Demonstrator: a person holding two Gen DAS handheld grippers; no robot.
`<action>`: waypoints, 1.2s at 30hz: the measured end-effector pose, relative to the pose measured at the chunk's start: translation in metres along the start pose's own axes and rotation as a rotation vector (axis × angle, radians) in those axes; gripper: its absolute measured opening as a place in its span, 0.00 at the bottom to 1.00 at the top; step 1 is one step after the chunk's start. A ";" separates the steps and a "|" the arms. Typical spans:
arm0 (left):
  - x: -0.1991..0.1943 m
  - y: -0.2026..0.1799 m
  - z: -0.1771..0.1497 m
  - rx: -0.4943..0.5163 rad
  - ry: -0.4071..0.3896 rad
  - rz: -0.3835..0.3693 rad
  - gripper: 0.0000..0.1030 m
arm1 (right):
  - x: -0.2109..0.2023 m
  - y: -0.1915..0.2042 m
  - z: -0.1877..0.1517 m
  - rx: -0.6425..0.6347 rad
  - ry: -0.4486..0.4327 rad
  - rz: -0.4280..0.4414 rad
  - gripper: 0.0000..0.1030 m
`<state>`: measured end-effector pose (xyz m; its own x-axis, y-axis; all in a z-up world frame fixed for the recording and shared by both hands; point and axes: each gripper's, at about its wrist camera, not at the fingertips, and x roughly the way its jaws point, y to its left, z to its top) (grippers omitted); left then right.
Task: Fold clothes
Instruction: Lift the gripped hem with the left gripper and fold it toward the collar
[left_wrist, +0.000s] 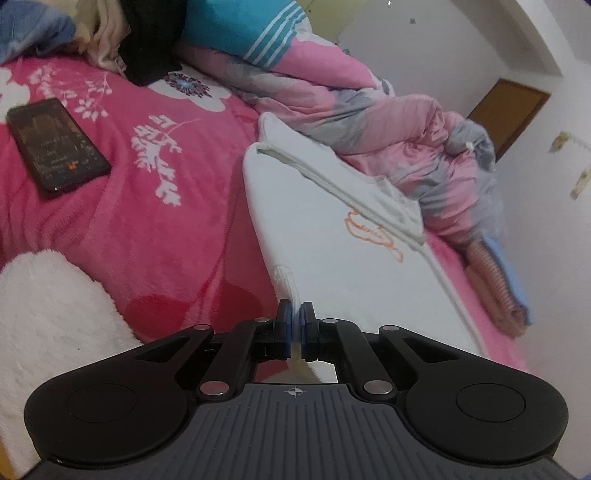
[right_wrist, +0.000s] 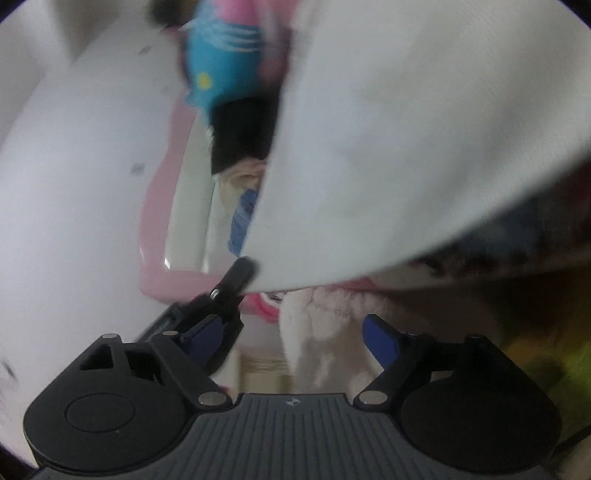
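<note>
White garment (left_wrist: 332, 236): smooth matt cloth, orange stitched lettering. Blanket (left_wrist: 147, 206): pink fleece, soft nap, white flower print. Phone (left_wrist: 55, 144), far left: glossy glass. Quilt (left_wrist: 406, 129), far right: thin cloth with slight sheen. Left gripper (left_wrist: 295, 325): matt black plastic, shiny metal pins.

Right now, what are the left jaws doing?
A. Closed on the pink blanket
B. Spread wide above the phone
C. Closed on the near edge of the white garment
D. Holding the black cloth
C: in the left wrist view the left gripper has its jaws nearly together with the near edge of the white garment pinched between them.
</note>
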<state>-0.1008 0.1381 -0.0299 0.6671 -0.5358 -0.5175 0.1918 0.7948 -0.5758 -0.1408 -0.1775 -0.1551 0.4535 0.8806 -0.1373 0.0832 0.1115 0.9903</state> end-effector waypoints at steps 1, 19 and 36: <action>-0.001 0.001 0.001 -0.010 -0.003 -0.011 0.02 | 0.002 -0.009 0.003 0.061 -0.012 0.022 0.83; 0.006 0.043 0.000 -0.248 0.052 -0.160 0.04 | 0.044 -0.059 0.006 0.417 -0.081 0.211 0.20; 0.037 0.090 -0.010 -0.501 0.131 -0.239 0.38 | 0.044 -0.048 0.002 0.380 -0.089 0.276 0.12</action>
<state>-0.0661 0.1871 -0.1076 0.5458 -0.7408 -0.3915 -0.0596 0.4318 -0.9000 -0.1230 -0.1452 -0.2091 0.5773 0.8088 0.1121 0.2600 -0.3122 0.9137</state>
